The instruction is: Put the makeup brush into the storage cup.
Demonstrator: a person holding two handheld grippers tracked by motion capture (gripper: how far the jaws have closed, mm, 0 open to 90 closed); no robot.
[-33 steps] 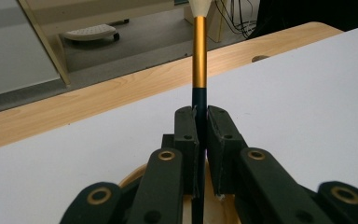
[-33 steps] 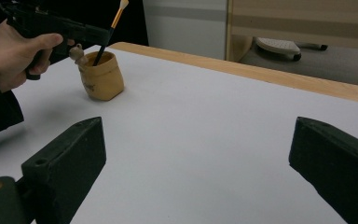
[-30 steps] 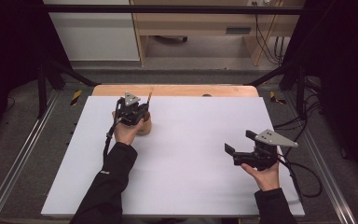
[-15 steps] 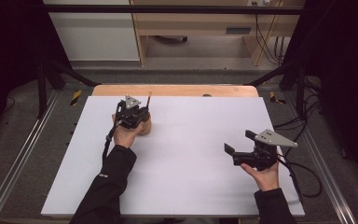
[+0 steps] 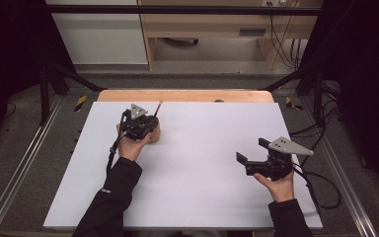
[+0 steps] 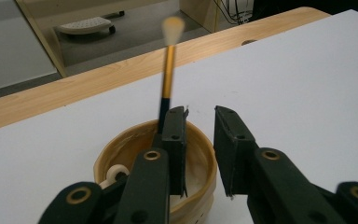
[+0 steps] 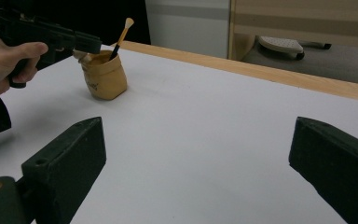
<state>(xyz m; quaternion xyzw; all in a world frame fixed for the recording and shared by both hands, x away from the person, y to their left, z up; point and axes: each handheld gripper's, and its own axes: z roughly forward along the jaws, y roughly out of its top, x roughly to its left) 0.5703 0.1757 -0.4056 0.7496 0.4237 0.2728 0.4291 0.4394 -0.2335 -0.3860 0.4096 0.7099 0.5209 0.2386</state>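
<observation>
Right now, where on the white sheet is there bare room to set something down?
The sheet lies bare between the tan pouch and the right gripper, and along its near edge between the two forearms. It is crowded only at the pouch, where the left gripper hovers by the brush.

The white table (image 5: 202, 168) is evenly and brightly lit from above, while the room beyond its left and right edges falls into near black. Shadows are soft and short; a faint one lies under the right gripper (image 5: 249, 159). There is no glare on the table. In the left gripper view the brush (image 6: 168, 60) tip is blurred and the near jaws look soft. In the right gripper view the near jaws are dark and out of focus.
</observation>
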